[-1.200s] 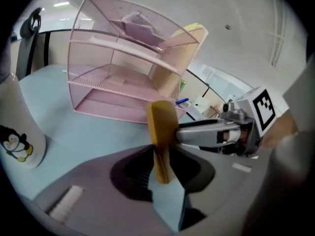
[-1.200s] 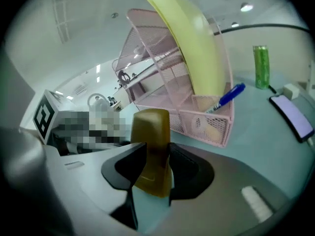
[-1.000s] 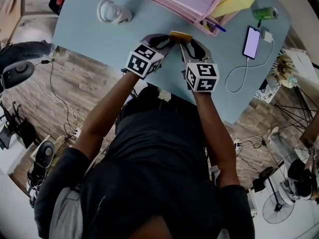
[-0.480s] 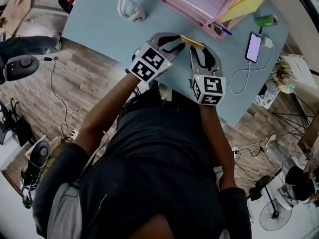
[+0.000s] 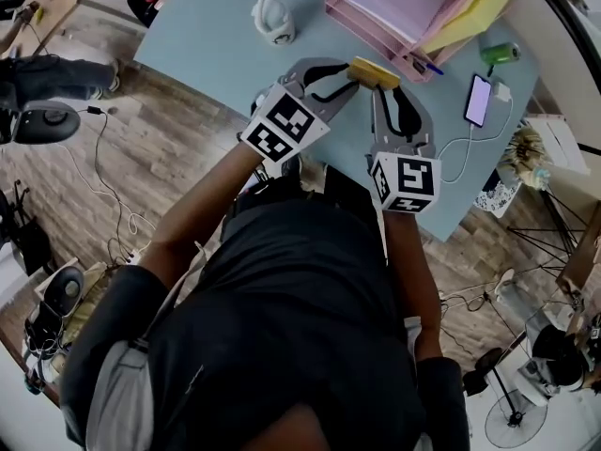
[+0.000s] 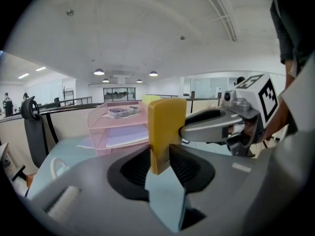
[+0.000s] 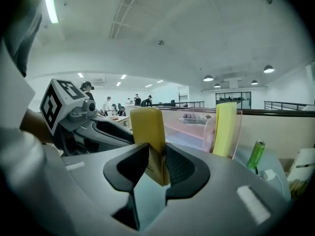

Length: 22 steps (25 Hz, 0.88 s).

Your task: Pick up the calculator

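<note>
Yellow-cased, the calculator (image 5: 374, 71) was held above the worktop (image 5: 207, 36) at upper centre, its long axis bridging both tools: one end was clamped by the left tool (image 6: 160, 156), and the other was being squeezed by the closing right tool (image 7: 156, 168).

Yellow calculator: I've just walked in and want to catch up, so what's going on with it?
A person holds a gripper in each hand, and both grip the yellow calculator, one at each end. The left gripper has its jaws clamped on it. The right gripper has its jaws closing tighter with the calculator between them. It appears held up off the light blue table, in front of the pink tray.
</note>
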Motion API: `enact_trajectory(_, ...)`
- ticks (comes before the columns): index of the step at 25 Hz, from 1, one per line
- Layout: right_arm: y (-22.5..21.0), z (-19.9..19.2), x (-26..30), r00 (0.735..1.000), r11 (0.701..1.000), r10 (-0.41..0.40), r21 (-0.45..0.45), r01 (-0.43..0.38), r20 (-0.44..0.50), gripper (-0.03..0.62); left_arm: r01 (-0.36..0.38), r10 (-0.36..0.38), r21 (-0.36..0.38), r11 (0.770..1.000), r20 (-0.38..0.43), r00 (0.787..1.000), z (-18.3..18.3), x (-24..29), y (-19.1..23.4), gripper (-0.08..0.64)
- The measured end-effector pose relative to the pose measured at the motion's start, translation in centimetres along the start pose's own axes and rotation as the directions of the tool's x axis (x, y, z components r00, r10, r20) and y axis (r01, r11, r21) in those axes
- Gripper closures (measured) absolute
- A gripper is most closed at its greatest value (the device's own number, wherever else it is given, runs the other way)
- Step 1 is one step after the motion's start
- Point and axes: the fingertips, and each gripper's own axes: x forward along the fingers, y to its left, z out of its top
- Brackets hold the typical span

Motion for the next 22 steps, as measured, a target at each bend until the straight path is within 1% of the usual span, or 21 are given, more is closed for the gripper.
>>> enact_trajectory(4,1.6,1.9,-1.1,0.999,1.0,0.012,-0.028,-0.011,0.029,0.494,-0.015,0.014,0.027,1.0,0.033,0.999,0.9,-2.0,-0.3,0.402)
enact_trajectory(8,2.7,2.9,-2.0,0.999,0.999,0.016,-0.04,-0.014,0.046,0.497,-0.015,0.013,0.034,0.999,0.05,0.999,1.1,-3.4,-0.7,0.402)
enact_trajectory(15,4.0,3.5,-3.0,0.998,0.999,-0.002,-0.054,0.005,0.064,0.497,0.002,-0.005,0.048,0.999,0.062,0.998,1.0,-4.8,-1.5,0.402)
enact_trajectory(22,4.7,3.5,-3.2,0.998,0.998,-0.009,-0.055,0.012,0.064,0.497,0.007,-0.01,0.051,0.999,0.064,0.998,0.8,-5.4,-1.4,0.402)
